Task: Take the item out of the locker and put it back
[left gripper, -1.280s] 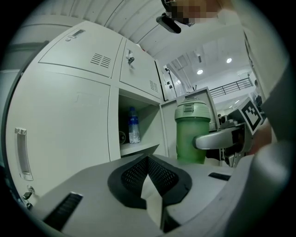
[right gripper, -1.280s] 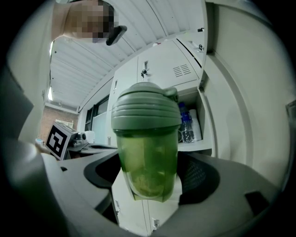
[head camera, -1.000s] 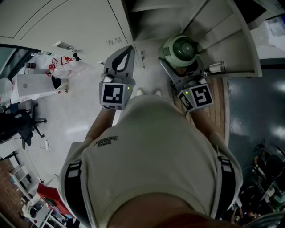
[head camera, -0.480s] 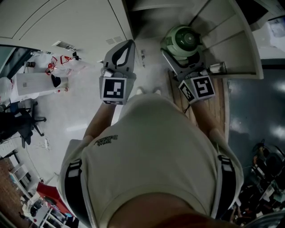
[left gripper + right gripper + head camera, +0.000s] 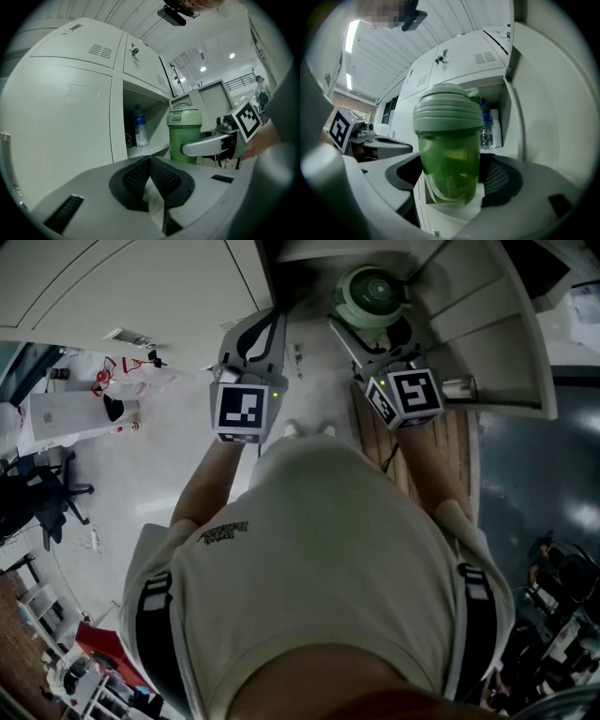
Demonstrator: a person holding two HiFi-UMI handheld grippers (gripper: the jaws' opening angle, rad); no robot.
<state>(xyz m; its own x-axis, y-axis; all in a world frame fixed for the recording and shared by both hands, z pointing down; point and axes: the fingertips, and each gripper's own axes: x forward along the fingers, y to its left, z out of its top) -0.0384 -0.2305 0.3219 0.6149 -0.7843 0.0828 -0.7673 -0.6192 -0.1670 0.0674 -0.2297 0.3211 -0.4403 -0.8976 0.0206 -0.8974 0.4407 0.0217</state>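
**Inspector:** State of the right gripper (image 5: 450,174)?

**Onlooker:** Clamped on the green bottle (image 5: 447,145). One jaw sits on each side of the clear green body, below the pale ribbed lid. From above, the right gripper (image 5: 371,322) is stretched out ahead of the person, with the bottle (image 5: 368,292) at its far end.

**Inspector:** Position of the bottle?

**Onlooker:** Upright, off any surface, held up at the mouth of the open compartment of the locker (image 5: 70,117). Seen from the left side, the bottle (image 5: 184,136) stands just in front of the opening. I cannot tell whether it has crossed the front edge. The locker door (image 5: 553,117) is swung wide on the right.

**Inspector:** Contents of the compartment?

**Onlooker:** A clear water bottle (image 5: 139,126) with a blue cap, standing on the shelf towards the back. It is apart from the green bottle.

**Inspector:** And the left gripper (image 5: 150,161)?

**Onlooker:** Jaws together, pads meeting, nothing between them. The left gripper (image 5: 270,322) is held beside the right one, facing the closed door to the left of the opening and touching nothing.
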